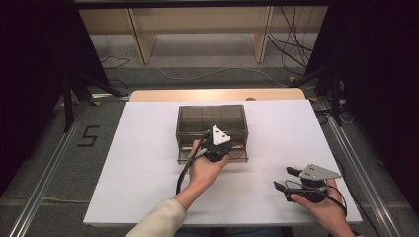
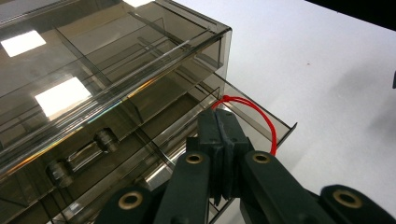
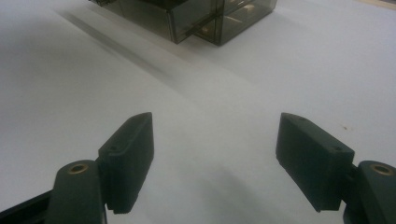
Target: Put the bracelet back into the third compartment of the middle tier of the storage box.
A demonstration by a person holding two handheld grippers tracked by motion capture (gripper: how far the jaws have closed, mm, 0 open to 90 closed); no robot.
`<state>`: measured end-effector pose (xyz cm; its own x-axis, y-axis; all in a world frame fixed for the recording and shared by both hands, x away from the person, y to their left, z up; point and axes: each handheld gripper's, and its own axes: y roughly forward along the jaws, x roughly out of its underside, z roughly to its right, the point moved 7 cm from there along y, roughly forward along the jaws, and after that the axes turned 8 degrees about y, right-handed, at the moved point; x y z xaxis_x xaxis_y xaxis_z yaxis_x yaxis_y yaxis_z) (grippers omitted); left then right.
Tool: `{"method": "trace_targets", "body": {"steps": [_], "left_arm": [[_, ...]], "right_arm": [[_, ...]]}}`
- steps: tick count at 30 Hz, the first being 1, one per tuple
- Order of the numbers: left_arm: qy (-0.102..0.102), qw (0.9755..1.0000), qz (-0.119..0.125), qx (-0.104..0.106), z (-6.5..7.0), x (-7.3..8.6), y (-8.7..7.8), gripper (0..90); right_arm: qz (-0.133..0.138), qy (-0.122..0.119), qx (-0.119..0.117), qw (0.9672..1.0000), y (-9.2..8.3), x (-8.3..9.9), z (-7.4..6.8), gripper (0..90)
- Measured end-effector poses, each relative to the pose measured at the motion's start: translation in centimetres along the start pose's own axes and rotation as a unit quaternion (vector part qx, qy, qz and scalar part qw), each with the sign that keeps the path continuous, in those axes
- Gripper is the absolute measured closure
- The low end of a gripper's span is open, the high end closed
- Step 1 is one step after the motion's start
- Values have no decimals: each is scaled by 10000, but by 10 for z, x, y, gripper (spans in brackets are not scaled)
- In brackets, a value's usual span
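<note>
1. We see a smoky transparent drawer box sitting mid-surface on the white surface, toward the far side.
2. Its lower drawer is pulled partway out toward the person — front lip clear of the box body in the left gripper view.
3. The left hand-held gripper is at that drawer front, jaws pressed together; a red loop runs from between them and curves over the drawer edge. We read it as clamped on that loop, which looks like the drawer's pull.
4. The right hand-held gripper rests low over the bare surface near the right front corner, well apart from the box, jaws spread wide with nothing between them.
5. Progress, as we judge it: the drawer is part open, not fully out. We cannot tell whether it is being opened or shut.
6. Left to do, likely: finish the drawer's travel, then release the loop — the right side has not joined in yet.
7. The compartments we can make out look empty; the contents are otherwise hard to tell.
</note>
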<state>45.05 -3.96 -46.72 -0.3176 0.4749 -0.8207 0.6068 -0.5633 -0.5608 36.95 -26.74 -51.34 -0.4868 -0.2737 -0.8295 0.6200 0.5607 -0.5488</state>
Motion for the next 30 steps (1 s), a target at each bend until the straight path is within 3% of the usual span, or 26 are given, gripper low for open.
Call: {"method": "trace_targets", "body": {"steps": [30], "left_arm": [[171,9997,-149,-84,1,4,11,897]], "right_arm": [[-5,-2,1,10000,0,0,0,284]]}}
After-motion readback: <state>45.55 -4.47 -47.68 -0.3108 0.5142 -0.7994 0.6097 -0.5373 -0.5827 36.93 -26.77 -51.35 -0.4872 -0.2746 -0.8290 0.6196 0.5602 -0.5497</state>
